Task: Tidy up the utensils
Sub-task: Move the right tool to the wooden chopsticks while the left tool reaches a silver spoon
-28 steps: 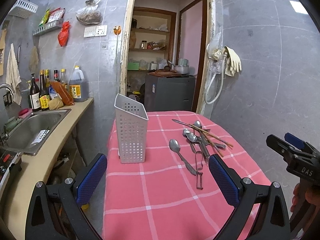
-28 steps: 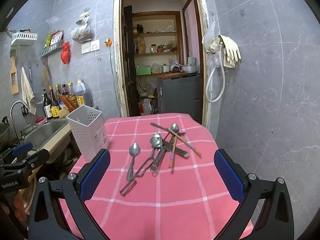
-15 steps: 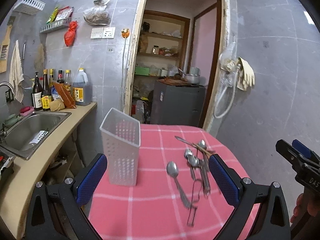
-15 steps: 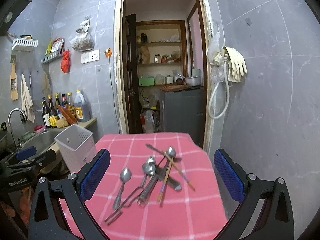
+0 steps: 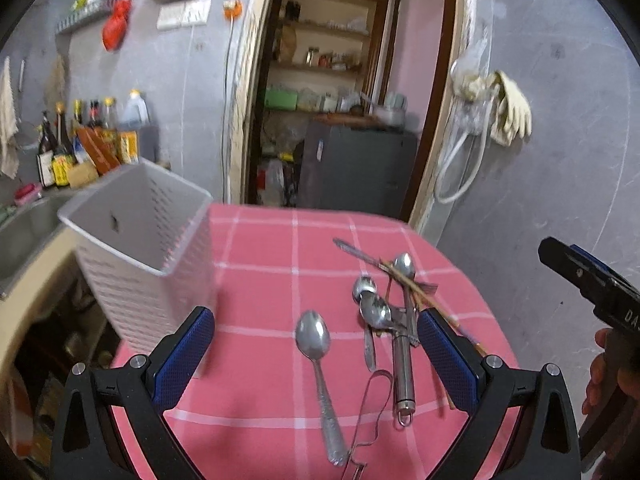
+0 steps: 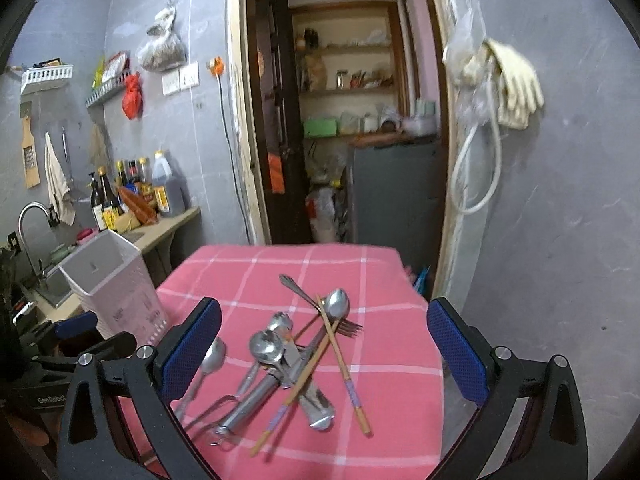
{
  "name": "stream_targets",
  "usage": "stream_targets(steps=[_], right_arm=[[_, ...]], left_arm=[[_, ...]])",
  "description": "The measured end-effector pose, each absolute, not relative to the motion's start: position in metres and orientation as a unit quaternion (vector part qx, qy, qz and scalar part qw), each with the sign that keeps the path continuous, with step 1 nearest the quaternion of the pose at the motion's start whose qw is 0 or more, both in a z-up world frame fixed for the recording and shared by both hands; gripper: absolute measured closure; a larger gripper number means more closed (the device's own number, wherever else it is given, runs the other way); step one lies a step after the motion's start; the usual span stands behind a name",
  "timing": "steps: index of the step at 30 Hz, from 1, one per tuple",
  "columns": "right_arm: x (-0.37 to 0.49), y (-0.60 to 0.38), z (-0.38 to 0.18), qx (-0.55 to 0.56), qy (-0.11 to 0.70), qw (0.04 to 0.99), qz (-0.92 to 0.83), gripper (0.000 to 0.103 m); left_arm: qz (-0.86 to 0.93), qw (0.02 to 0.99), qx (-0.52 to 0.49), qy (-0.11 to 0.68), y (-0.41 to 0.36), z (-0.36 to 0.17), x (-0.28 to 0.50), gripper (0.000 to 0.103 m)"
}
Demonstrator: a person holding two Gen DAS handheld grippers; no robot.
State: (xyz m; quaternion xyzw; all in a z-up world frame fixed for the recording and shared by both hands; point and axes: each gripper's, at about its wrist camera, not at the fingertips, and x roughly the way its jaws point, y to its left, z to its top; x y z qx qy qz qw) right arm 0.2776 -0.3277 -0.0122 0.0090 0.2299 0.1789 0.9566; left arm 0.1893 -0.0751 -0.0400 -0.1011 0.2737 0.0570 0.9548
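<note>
A pile of metal spoons [image 5: 374, 308], a fork, a peeler and chopsticks [image 6: 344, 368] lies on the pink checked tablecloth [image 5: 264, 272]. One spoon [image 5: 316, 344] lies apart, left of the pile. A white perforated utensil holder [image 5: 140, 248] stands upright at the table's left; it also shows in the right wrist view [image 6: 116, 292]. My left gripper [image 5: 316, 352] is open and empty, low over the lone spoon. My right gripper [image 6: 324, 348] is open and empty, hovering over the pile.
A counter with a sink [image 6: 48, 284] and several bottles [image 6: 132, 196] runs along the left wall. An open doorway [image 6: 344, 120] with shelves and a grey cabinet lies beyond the table. Rubber gloves [image 6: 516, 84] hang on the right wall.
Both grippers have moved forward and lower toward the table. The utensils and the holder now look closer. Nothing on the table has moved.
</note>
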Motion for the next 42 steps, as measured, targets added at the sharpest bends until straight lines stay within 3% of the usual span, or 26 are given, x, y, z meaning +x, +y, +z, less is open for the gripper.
stream_targets(steps=[4,8,17,22,26,34,37,42], right_arm=[[0.312,-0.327,-0.041,0.016,0.27,0.943,0.195,0.02],[0.342,-0.321,-0.071,0.024,0.312,0.926,0.213,0.034],[0.396,-0.294,-0.128,0.023,0.412,0.871,0.266,0.056],[0.415,-0.28,-0.15,0.025,0.461,0.838,0.291,0.063],[0.432,-0.269,-0.164,0.04,0.495,0.811,0.309,0.068],[0.455,-0.248,-0.186,0.126,0.557,0.763,0.304,0.07],[0.453,-0.239,-0.193,0.14,0.569,0.756,0.29,0.086],[0.446,-0.235,-0.201,0.18,0.587,0.735,0.289,0.091]], left_arm=[[0.062,0.946,-0.104,0.301,-0.079,-0.061,0.217,0.008],[0.076,0.934,-0.107,0.331,-0.076,-0.079,0.241,0.022],[0.064,0.906,-0.139,0.394,-0.059,-0.116,0.279,0.043],[0.027,0.891,-0.178,0.417,-0.048,-0.133,0.294,0.05],[0.014,0.886,-0.198,0.42,-0.043,-0.139,0.3,0.062],[-0.033,0.872,-0.229,0.431,-0.039,-0.145,0.31,0.079],[-0.045,0.862,-0.237,0.446,-0.037,-0.147,0.314,0.092],[-0.06,0.85,-0.233,0.468,-0.043,-0.146,0.316,0.098]])
